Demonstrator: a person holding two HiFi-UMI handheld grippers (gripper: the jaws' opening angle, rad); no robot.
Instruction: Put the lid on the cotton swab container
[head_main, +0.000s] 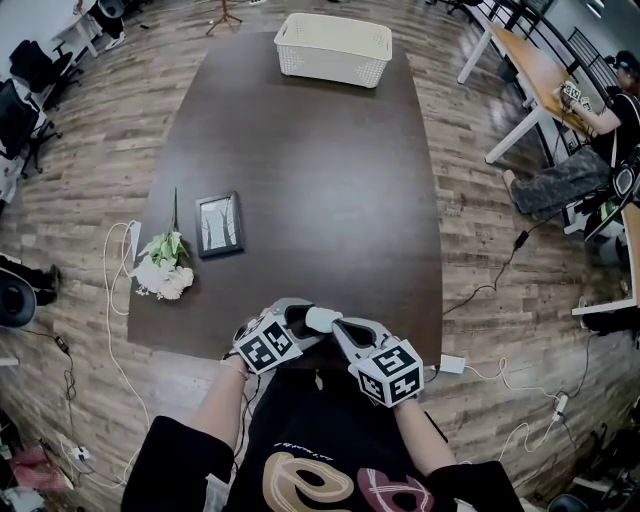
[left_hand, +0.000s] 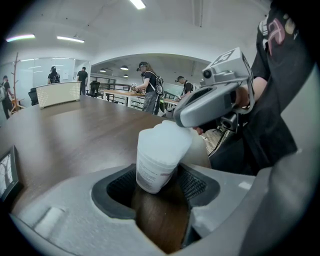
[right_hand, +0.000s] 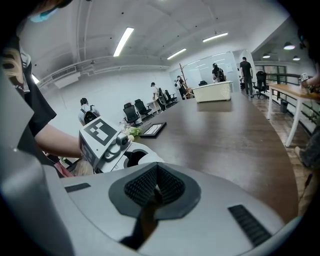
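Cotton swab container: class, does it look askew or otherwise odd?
Yes. The cotton swab container is tilted rather than upright, its top leaning to one side, because the left tool holds it clamped at its lower part.

Head view: from my head, high above the table, looking steeply down. The table's near edge lies low in the picture and the basket at its far end sits on top.
Left gripper view: on my left tongs, low over the table's near edge, facing slantwise toward its far right. It is close enough that the container fills the middle.
Right gripper view: on my right tongs, low at the table's near edge, facing slantwise toward its far left.
Shared: all three show the table top, the basket, and the picture frame by the table's left edge. Each gripper view catches the other tongs.
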